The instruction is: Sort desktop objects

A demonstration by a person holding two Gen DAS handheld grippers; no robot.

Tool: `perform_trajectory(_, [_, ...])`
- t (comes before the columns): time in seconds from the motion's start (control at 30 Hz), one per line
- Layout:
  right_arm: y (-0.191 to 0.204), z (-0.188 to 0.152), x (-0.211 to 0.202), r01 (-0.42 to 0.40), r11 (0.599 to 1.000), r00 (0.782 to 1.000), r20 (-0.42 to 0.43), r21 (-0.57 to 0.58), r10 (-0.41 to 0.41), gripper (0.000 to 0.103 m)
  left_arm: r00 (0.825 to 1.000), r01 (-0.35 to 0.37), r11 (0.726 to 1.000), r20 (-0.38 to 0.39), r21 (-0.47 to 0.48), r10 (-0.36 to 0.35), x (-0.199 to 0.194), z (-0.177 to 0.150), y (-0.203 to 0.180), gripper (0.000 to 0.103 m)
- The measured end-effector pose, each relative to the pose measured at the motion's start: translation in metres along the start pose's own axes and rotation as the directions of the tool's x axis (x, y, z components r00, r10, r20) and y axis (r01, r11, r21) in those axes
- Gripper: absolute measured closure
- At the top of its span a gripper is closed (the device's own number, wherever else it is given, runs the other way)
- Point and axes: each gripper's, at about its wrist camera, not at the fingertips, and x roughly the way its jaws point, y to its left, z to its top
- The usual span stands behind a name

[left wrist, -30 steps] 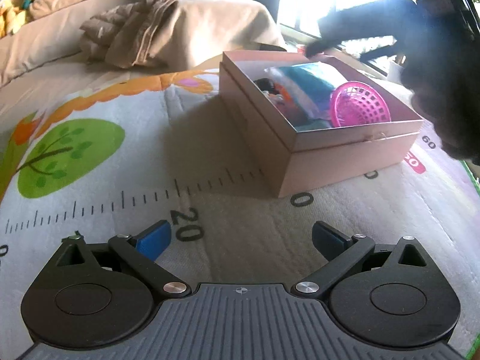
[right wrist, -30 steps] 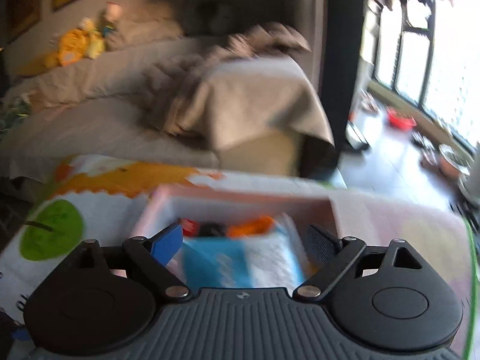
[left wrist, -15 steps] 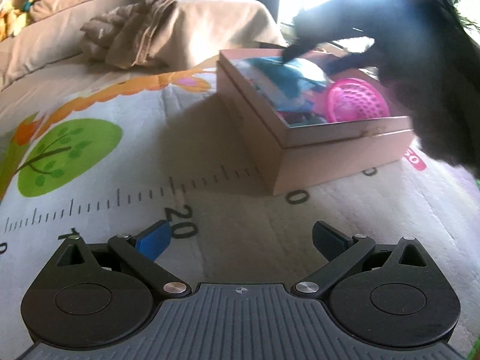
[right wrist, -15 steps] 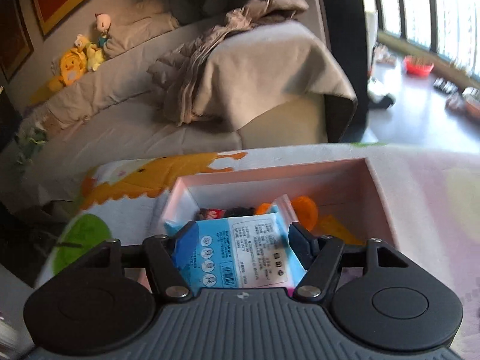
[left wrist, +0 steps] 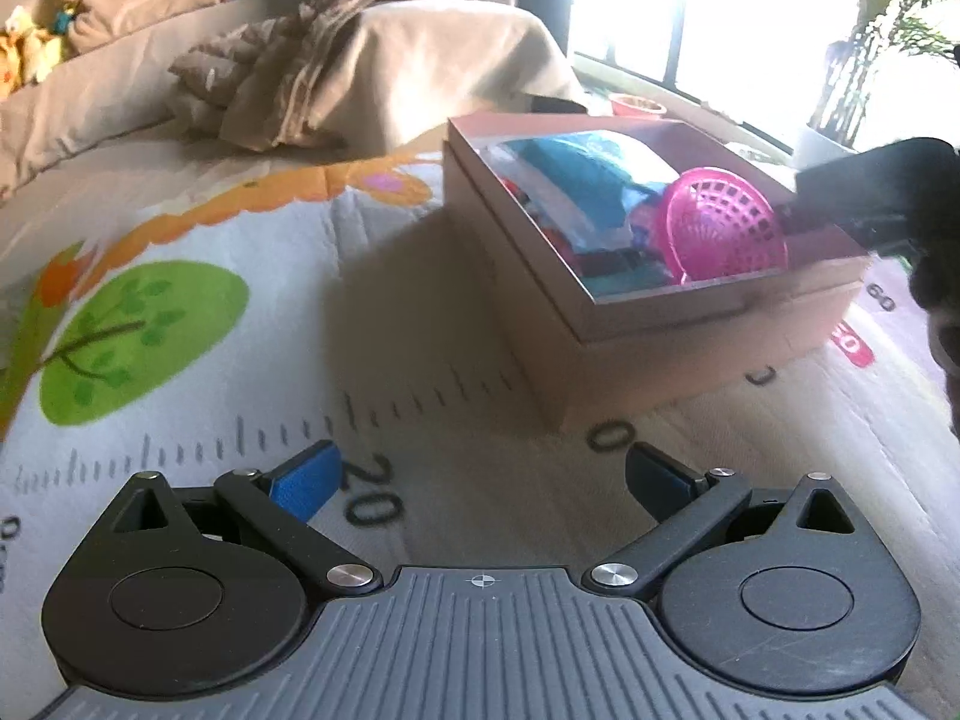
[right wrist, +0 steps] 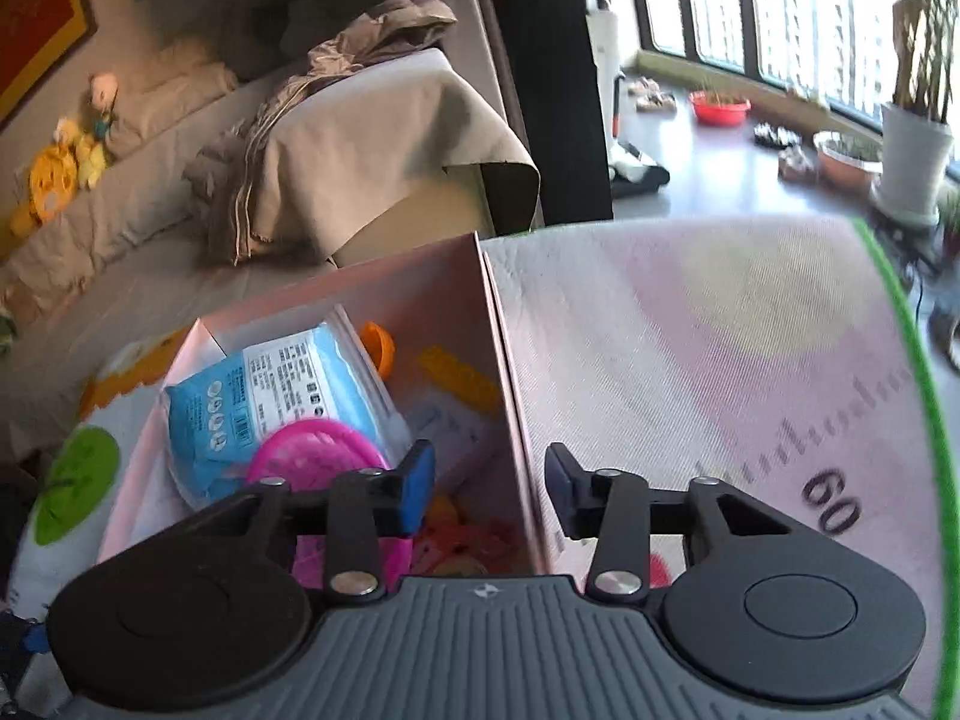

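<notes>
Both of my tongs are in sight. My right gripper (right wrist: 487,483) has just been closing and now stands at a narrow gap astride the right wall of the pink box (right wrist: 503,396), one blue pad inside the box and the other outside over the mat; the pads do not press on the wall, and nothing else lies between them. My left gripper (left wrist: 480,480) hangs over the mat with its jaws spread wide and nothing in them.

That pink cardboard box (left wrist: 708,312) sits on the play mat (left wrist: 240,372), to the far right of my left gripper and well apart from it. Inside it, at the near right, a pink mesh basket (left wrist: 723,225) leans tilted on its side against the other contents. To its left and farther back lies a blue-and-white packet (right wrist: 282,390), propped at an angle on the pile. An orange piece (right wrist: 381,348) pokes out behind the packet, and a yellow piece (right wrist: 459,375) lies beside the right wall; I cannot tell what either one is. More small red and pink things lie lower in the box, too blurred to name.

On the mat I see a printed ruler with numbers, a green tree (left wrist: 138,339) at the left and an orange band beyond it. Farther off stands a sofa (left wrist: 90,84) with a beige cover and a rumpled brown jacket (left wrist: 336,42) thrown over it, and soft toys (right wrist: 60,174) at its far left end. To the far right, by the windows, are a red bowl (right wrist: 719,105) and a white plant pot (right wrist: 912,162) on the floor.
</notes>
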Motion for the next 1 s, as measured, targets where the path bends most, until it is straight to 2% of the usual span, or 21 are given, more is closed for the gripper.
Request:
perform_trajectory(0.07, [0.007,-0.002,0.003,0.007,1.000,1.000,0.004,0.004,-0.007,0.061,1.000,-0.021,1.000,0.006,-0.007,0.022,0.001,0.004,0.004,0.000])
perform_trajectory(0.27, [0.026,-0.009,0.009,-0.041,0.999,0.999,0.006,-0.020,0.041,0.061,0.996,-0.083,0.996,0.013,-0.042,0.083,0.000,0.008,0.019,0.000])
perform_trajectory(0.37, [0.032,-0.015,0.005,-0.022,0.999,0.999,0.032,-0.049,0.023,0.060,0.994,-0.104,0.993,0.037,-0.048,0.106,-0.005,0.000,0.021,0.000])
perform_trajectory(0.4, [0.032,-0.018,-0.001,-0.002,0.998,0.998,0.061,-0.060,0.006,0.057,0.992,-0.108,0.992,0.055,-0.059,0.111,-0.007,-0.004,0.021,0.000])
perform_trajectory(0.5, [0.032,-0.028,-0.031,0.024,0.997,0.989,0.148,-0.074,-0.013,0.034,0.990,-0.115,0.990,0.071,-0.079,0.120,-0.014,-0.015,0.021,0.000])
perform_trajectory(0.57, [0.030,-0.040,-0.056,0.021,0.996,0.982,0.187,-0.081,-0.006,0.030,0.991,-0.107,0.991,0.069,-0.086,0.113,-0.017,-0.022,0.019,0.000])
perform_trajectory(0.67, [0.032,-0.060,-0.086,0.039,0.992,0.974,0.225,-0.117,-0.012,0.013,0.992,-0.094,0.990,0.079,-0.108,0.103,-0.022,-0.031,0.017,0.000])
perform_trajectory(0.73, [0.035,-0.078,-0.095,0.038,0.989,0.978,0.210,-0.143,-0.007,0.003,0.993,-0.086,0.989,0.073,-0.120,0.095,-0.019,-0.035,0.015,0.000])
perform_trajectory(0.77, [0.037,-0.088,-0.096,0.028,0.988,0.983,0.185,-0.149,0.000,0.001,0.991,-0.097,0.988,0.076,-0.119,0.106,-0.018,-0.037,0.015,0.000])
perform_trajectory(0.87, [0.041,-0.116,-0.081,-0.008,0.988,0.997,0.072,-0.154,0.020,0.000,0.983,-0.152,0.982,0.086,-0.112,0.162,-0.016,-0.040,0.009,0.000])
perform_trajectory(1.0, [0.051,-0.131,-0.061,0.031,0.984,0.999,0.029,-0.176,-0.027,0.000,0.983,-0.148,0.981,0.093,-0.122,0.160,-0.017,-0.042,0.009,0.000])
